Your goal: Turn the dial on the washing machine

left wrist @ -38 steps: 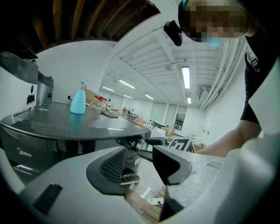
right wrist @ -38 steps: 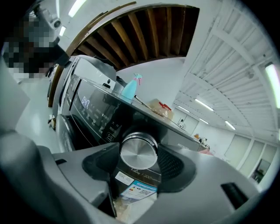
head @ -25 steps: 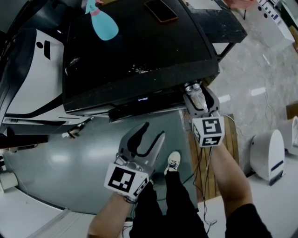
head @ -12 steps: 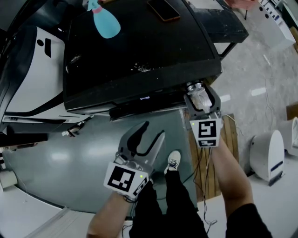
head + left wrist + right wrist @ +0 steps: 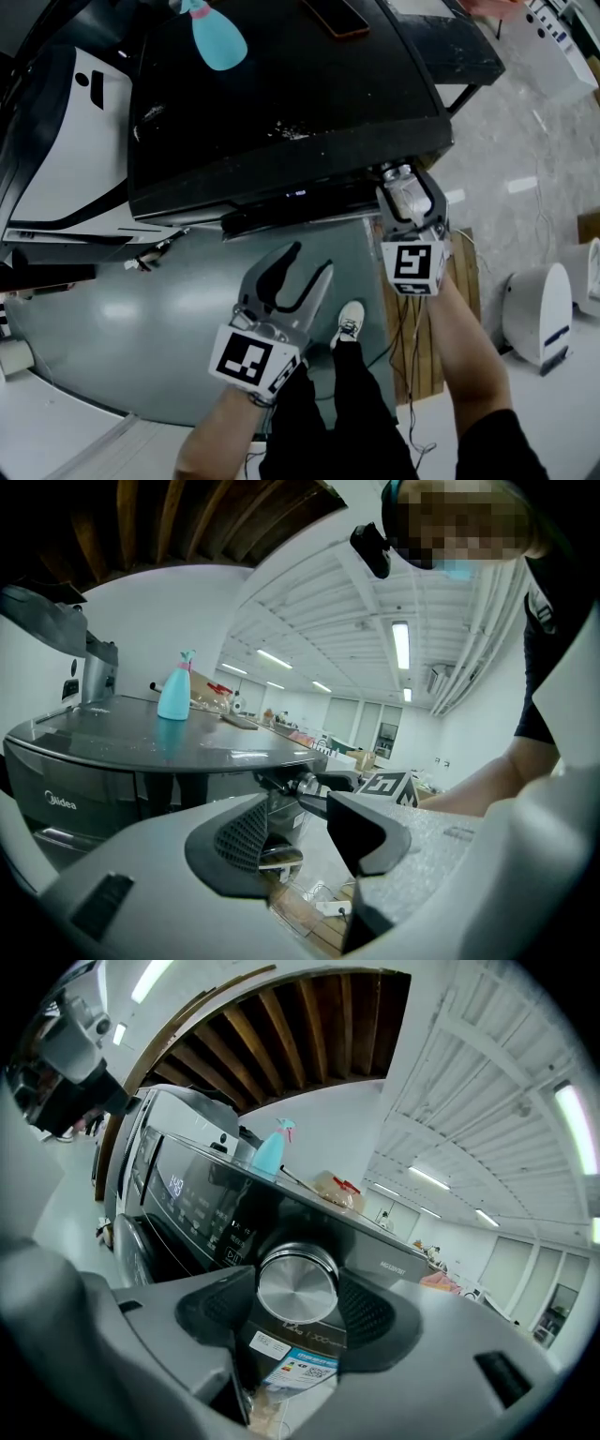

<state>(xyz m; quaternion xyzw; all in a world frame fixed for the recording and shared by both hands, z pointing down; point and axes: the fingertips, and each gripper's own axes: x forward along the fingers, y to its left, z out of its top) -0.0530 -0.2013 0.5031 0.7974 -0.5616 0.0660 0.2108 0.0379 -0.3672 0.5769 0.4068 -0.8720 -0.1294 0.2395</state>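
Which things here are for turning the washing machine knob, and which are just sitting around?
For the job: the washing machine; its dial; the right gripper, whose jaws have just been closing, with the dial between them.

Just lying about: the blue spray bottle and the phone on top of the machine; the left gripper, open and empty.

One dark grey front-loading washing machine (image 5: 281,103) is counted, and one round brushed-silver dial (image 5: 297,1283). One turquoise plastic spray bottle with a pink nozzle (image 5: 217,42) is counted, and one flat dark phone with an orange-brown edge (image 5: 339,17). Two grey two-jaw grippers are counted: the left gripper (image 5: 309,260) and the right gripper (image 5: 405,180). Two white cubes with black square markers are counted: the left cube (image 5: 251,361) and the right cube (image 5: 413,264). One white shoe (image 5: 349,323) is counted.
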